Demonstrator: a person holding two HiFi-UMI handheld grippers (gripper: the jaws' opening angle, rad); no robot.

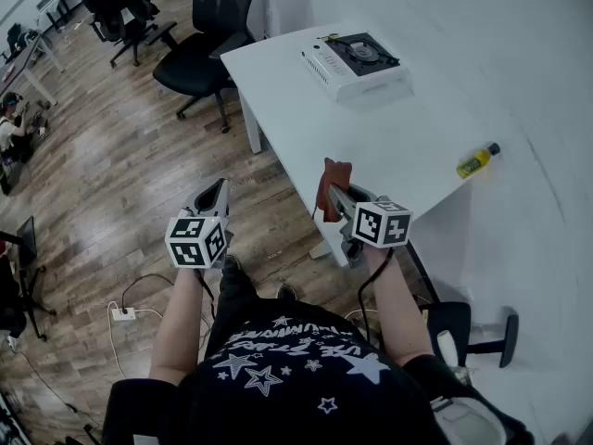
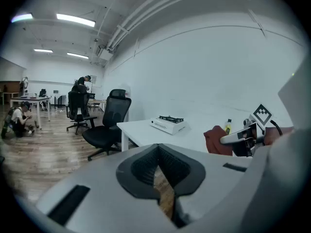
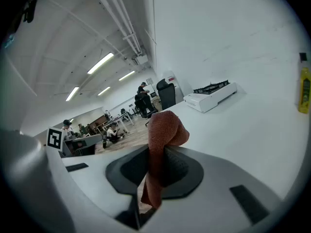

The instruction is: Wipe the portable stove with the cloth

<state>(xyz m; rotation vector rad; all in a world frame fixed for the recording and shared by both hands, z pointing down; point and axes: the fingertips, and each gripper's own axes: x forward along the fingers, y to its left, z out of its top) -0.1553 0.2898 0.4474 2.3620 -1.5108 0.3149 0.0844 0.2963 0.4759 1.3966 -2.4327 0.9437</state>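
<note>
Ahead, the white boxy portable stove with a black burner (image 1: 357, 63) sits at the far end of the white table (image 1: 398, 142), well apart from both claws. The rust-red woven cloth (image 3: 163, 135) hangs pinched in the right gripper (image 1: 335, 197), which is nearer the stove. The left gripper (image 1: 215, 193) is closed and empty, over the floor. The stove's knobs are too small to make out.

Left claw (image 1: 220, 186) closed, empty, right claw (image 1: 333, 193) clamped on cloth (image 3: 163, 130)

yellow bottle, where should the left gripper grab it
Grip the yellow bottle round its body, below the dark cap, coming in level from the front edge of the table. It seems to stand upright with bare surface around it, so jaws can straddle it. The left gripper is shut, so open it first.
</note>
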